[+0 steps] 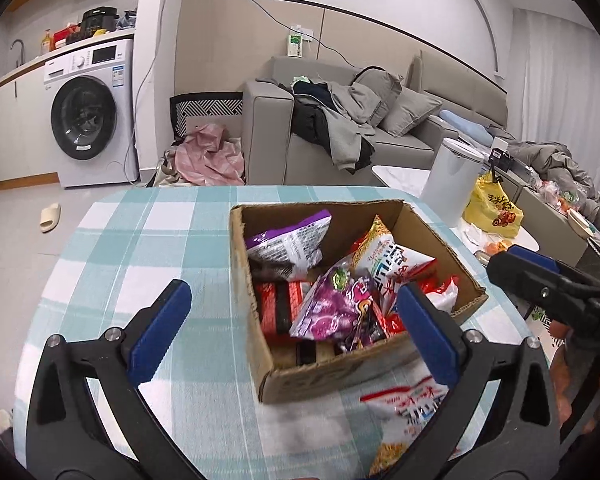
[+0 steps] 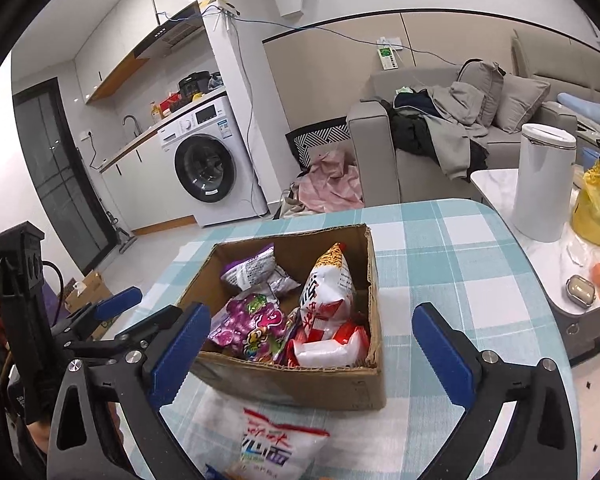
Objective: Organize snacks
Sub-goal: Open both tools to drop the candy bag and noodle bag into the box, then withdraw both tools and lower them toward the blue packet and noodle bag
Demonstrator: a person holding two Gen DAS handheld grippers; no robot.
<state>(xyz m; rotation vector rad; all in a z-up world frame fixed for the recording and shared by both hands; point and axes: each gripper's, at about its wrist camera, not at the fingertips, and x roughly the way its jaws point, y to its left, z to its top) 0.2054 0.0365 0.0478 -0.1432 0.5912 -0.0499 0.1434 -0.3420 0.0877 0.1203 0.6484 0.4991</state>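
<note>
- Looking along the left gripper [image 1: 296, 320], I see its blue-padded jaws spread wide with nothing clamped; one finger stands over the checked cloth [image 1: 140, 248], the other in front of the box's near right corner.
- Standing on the cloth is the open cardboard box [image 1: 244, 280], holding a purple bag [image 1: 292, 240], a white-and-red bag [image 1: 384, 256] propped upright, a purple candy pack [image 1: 332, 304] and red packets [image 1: 278, 304].
- Just outside the box's near wall lies a loose white bag [image 1: 412, 408], flat on the cloth.
- At the right edge the right gripper [image 1: 540, 276] shows, held in a hand [image 1: 580, 376]; from here I cannot tell how its jaws stand.
- Behind are a washer [image 1: 88, 116], a sofa [image 1: 268, 136] heaped with clothes, and a white bin [image 1: 452, 176].

- Along the right gripper [image 2: 306, 344], the jaws are likewise wide apart and empty, flanking the box [image 2: 300, 384] without touching it.
- The white bag [image 2: 276, 448] lies on the cloth [image 2: 460, 264] between the fingers, close before the box.
- To the left the left gripper [image 2: 156, 308] shows, its jaws apart.
- A side table [image 2: 540, 256] bears the bin [image 2: 544, 184] and a yellow bag [image 2: 596, 208].
</note>
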